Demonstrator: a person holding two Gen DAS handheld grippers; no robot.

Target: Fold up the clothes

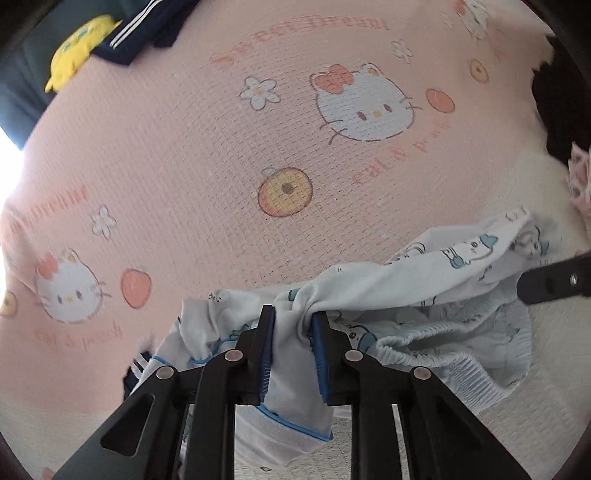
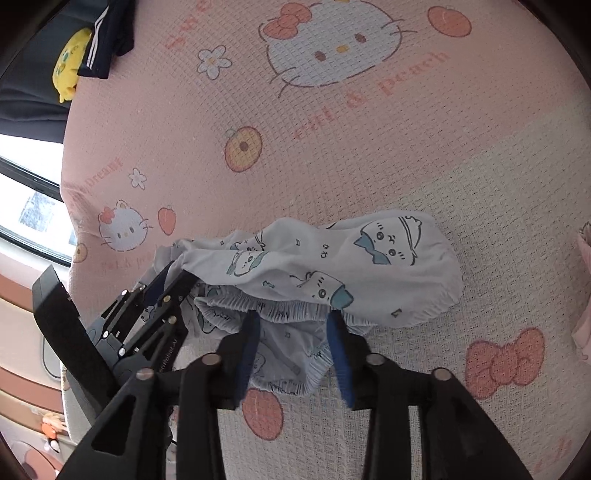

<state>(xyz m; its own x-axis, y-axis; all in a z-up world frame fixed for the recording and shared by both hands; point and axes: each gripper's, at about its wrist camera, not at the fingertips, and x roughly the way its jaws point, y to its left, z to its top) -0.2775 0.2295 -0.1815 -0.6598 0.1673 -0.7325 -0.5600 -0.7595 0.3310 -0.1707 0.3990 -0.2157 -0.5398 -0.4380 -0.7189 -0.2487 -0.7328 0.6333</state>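
A small white garment [image 2: 369, 258] with blue cartoon prints and a gathered elastic waistband lies bunched on the pink cat-and-peach bed cover [image 2: 332, 147]. In the left wrist view my left gripper [image 1: 293, 317] is shut on a twisted fold of the garment [image 1: 424, 273], and the cloth hangs down between its blue pads. That left gripper [image 2: 173, 273] also shows at the garment's left end in the right wrist view. My right gripper [image 2: 293, 321] is open, its jaws standing apart around the waistband without pinching it. One of its black fingers [image 1: 554, 284] enters the left wrist view at the right.
A navy garment with white stripes [image 1: 140, 29] and a yellow plush toy [image 1: 77, 48] lie at the cover's far left corner. A pink frilly item [image 1: 580, 177] sits at the right edge. A bright window [image 2: 29, 206] is beyond the bed's left side.
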